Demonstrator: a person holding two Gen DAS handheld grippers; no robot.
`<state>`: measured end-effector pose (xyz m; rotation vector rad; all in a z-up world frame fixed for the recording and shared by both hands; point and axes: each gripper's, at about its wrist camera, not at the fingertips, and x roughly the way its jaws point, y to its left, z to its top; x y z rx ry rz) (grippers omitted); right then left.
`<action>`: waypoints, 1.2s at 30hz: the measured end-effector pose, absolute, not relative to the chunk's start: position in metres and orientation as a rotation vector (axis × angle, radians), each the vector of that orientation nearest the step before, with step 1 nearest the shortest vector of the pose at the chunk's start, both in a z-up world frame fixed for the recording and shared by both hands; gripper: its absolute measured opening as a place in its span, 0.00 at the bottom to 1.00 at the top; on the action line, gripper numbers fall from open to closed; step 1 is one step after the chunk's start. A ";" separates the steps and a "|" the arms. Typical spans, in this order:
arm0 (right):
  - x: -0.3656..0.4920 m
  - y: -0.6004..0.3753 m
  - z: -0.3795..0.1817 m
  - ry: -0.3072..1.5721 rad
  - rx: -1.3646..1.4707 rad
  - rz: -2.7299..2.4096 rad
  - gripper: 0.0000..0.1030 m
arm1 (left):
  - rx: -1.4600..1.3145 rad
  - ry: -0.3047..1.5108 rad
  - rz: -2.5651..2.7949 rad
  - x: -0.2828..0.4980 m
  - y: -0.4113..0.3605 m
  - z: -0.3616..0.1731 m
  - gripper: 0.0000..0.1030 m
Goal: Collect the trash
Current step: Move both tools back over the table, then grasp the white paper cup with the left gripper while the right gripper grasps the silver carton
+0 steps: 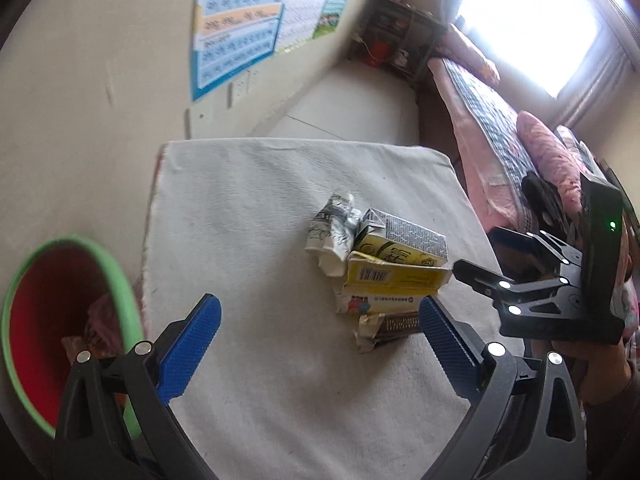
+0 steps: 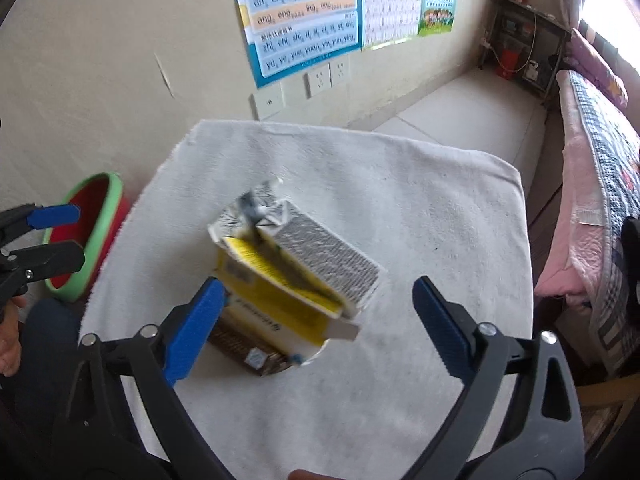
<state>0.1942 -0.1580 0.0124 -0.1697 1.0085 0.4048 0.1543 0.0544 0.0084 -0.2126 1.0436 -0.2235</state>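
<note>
A pile of trash lies on the white-cloth table point(image 1: 248, 208): a crumpled white wrapper point(image 1: 334, 234), a yellow and grey carton point(image 1: 400, 242), a flat yellow box point(image 1: 394, 276), a white box point(image 1: 376, 302) and a brown packet point(image 1: 394, 326). My left gripper point(image 1: 320, 330) is open and empty, just in front of the pile and left of it. My right gripper point(image 2: 318, 312) is open, close over the pile point(image 2: 292, 276), with its left pad beside the yellow box. The right gripper also shows at the right in the left wrist view point(image 1: 540, 280).
A red bin with a green rim point(image 1: 60, 320) stands on the floor left of the table and holds some rubbish; it also shows in the right wrist view point(image 2: 90, 232). A bed with pink bedding point(image 2: 592, 184) runs along the right. Posters point(image 2: 304, 12) hang on the wall.
</note>
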 end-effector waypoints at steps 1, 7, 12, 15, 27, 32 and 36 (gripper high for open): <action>0.199 -0.158 0.010 1.015 -0.176 0.404 0.84 | -0.213 1.054 -0.236 0.163 0.052 0.005 0.92; 0.230 -0.152 -0.017 1.100 -0.244 0.456 0.73 | -0.194 1.135 -0.283 0.200 0.040 -0.021 0.92; 0.248 -0.140 -0.032 1.152 -0.306 0.500 0.70 | -0.161 1.196 -0.315 0.232 0.028 -0.044 0.92; 0.256 -0.135 -0.040 1.191 -0.319 0.525 0.70 | -0.148 1.243 -0.326 0.252 0.022 -0.058 0.91; 0.266 -0.126 -0.063 1.248 -0.335 0.553 0.49 | -0.166 1.353 -0.351 0.281 0.015 -0.098 0.60; 0.267 -0.142 -0.056 1.209 -0.287 0.501 0.40 | -0.184 1.314 -0.368 0.274 0.009 -0.093 0.43; 0.265 -0.165 -0.039 1.153 -0.226 0.452 0.40 | -0.212 1.273 -0.344 0.267 0.015 -0.082 0.41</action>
